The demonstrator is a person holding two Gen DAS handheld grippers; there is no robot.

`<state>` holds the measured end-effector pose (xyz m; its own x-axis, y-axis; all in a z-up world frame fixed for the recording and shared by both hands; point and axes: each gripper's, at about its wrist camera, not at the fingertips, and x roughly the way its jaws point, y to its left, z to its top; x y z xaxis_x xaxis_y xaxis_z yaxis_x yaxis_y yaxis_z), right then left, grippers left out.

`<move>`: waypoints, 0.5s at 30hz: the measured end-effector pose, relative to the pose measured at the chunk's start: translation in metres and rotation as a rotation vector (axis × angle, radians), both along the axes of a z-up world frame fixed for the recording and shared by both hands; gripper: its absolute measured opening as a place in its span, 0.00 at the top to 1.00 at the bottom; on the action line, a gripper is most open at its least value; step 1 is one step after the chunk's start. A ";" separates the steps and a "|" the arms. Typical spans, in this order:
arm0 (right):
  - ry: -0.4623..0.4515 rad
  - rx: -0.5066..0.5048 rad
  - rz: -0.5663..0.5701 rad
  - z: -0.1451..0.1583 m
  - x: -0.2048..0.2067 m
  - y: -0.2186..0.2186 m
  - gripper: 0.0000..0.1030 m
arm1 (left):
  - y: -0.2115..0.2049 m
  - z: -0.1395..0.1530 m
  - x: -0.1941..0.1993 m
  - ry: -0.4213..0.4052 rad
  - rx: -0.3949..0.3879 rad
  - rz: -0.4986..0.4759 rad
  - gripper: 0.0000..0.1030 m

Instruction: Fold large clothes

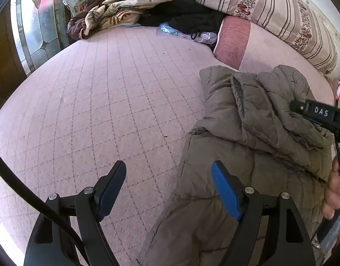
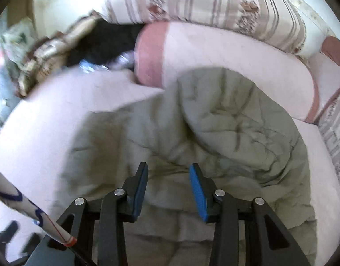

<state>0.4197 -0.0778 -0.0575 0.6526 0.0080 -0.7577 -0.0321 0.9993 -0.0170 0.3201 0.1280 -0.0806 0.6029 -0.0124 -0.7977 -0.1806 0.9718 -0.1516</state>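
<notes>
Puffy olive-grey quilted jacket [image 1: 254,137] lies crumpled on a pale pink bedspread [image 1: 107,102] with a faint diamond grid, occupying the right side of the left wrist view and most of the centre of the right wrist view [image 2: 214,128], where one rounded padded fold bulges up over the flatter part. Left gripper [image 1: 169,171] hovers at the jacket's left edge with its jaws spread wide and nothing between them; the left blue-padded finger sits over bare bedspread, the right one over the jacket fabric. Right gripper [image 2: 168,171] points down at the middle of the jacket, jaws apart and holding nothing, with quilted fabric visible in the gap. In the left wrist view the right gripper appears again at the far right edge as a black bar lettered "DAS" [image 1: 318,115], with the person's hand [image 1: 335,190] below it. At the head of the bed a long striped floral bolster [image 1: 278,11] lies behind a pink pillow [image 1: 233,42], and beside them sit a black garment [image 1: 187,15], a clear plastic bag [image 1: 170,30] and a brown-and-cream leaf-print blanket [image 1: 116,11]. The right wrist view is motion-blurred
</notes>
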 end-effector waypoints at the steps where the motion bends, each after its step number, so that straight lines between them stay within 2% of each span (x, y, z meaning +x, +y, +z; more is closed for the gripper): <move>1: 0.011 0.021 0.014 -0.002 0.000 0.004 0.58 | -0.001 0.000 0.000 0.002 0.002 -0.001 0.24; 4: 0.083 0.012 0.049 -0.029 0.009 0.027 0.58 | -0.001 -0.001 -0.001 0.003 0.011 0.000 0.24; 7: 0.088 -0.108 0.046 -0.055 0.018 0.042 0.56 | 0.000 0.001 -0.001 -0.004 0.013 0.003 0.24; 9: 0.074 -0.156 0.062 -0.051 0.015 0.048 0.56 | 0.001 0.001 -0.001 -0.003 0.011 0.003 0.24; 12: 0.020 -0.096 0.091 -0.020 -0.001 0.032 0.56 | 0.002 0.002 -0.001 -0.001 0.004 0.001 0.24; 15: -0.060 -0.070 0.022 0.003 -0.021 0.005 0.55 | 0.003 0.002 -0.001 -0.003 -0.002 0.004 0.24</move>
